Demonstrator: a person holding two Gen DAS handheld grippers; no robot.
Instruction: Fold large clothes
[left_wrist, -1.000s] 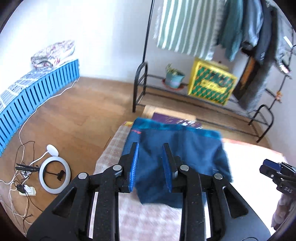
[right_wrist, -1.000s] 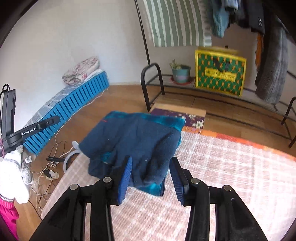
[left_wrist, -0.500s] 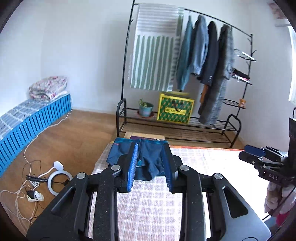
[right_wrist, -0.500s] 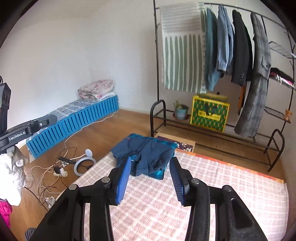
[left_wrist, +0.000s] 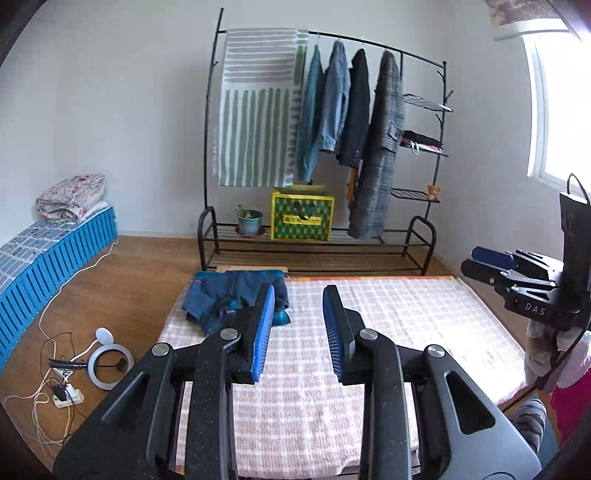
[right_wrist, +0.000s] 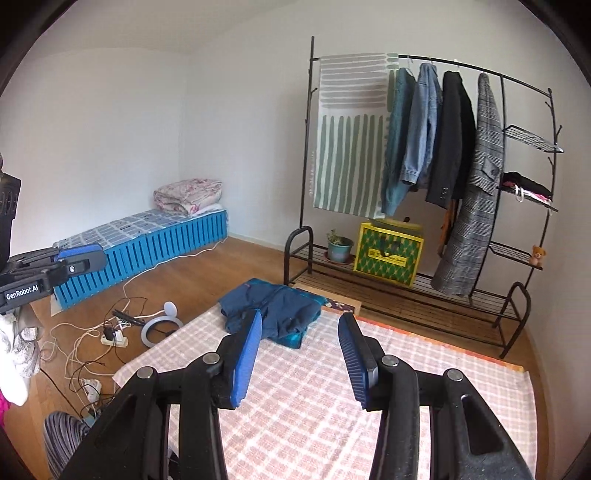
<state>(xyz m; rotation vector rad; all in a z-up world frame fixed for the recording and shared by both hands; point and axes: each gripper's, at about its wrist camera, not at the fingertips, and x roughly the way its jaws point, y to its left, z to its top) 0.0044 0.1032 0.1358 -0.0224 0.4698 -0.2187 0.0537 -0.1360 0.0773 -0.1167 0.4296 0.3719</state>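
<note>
A folded dark blue garment (left_wrist: 225, 299) with teal trim lies at the far left corner of the pink checked mat (left_wrist: 388, 317). It also shows in the right wrist view (right_wrist: 275, 312) on the mat (right_wrist: 332, 406). My left gripper (left_wrist: 298, 295) is open and empty, well back from the garment and above the mat. My right gripper (right_wrist: 300, 321) is open and empty, also held back and high. The right gripper shows at the right edge of the left wrist view (left_wrist: 517, 280); the left gripper shows at the left edge of the right wrist view (right_wrist: 51, 269).
A black clothes rack (left_wrist: 332, 147) with hung coats, a striped towel, a yellow box (left_wrist: 301, 218) and a potted plant stands beyond the mat. A blue slatted bench (right_wrist: 147, 243) runs along the left wall. A ring light (left_wrist: 110, 365) and cables lie on the wooden floor left of the mat.
Both grippers have pulled back and up from the folded garment, which stays at the mat's far left corner. Both sets of jaws have opened a little wider.
</note>
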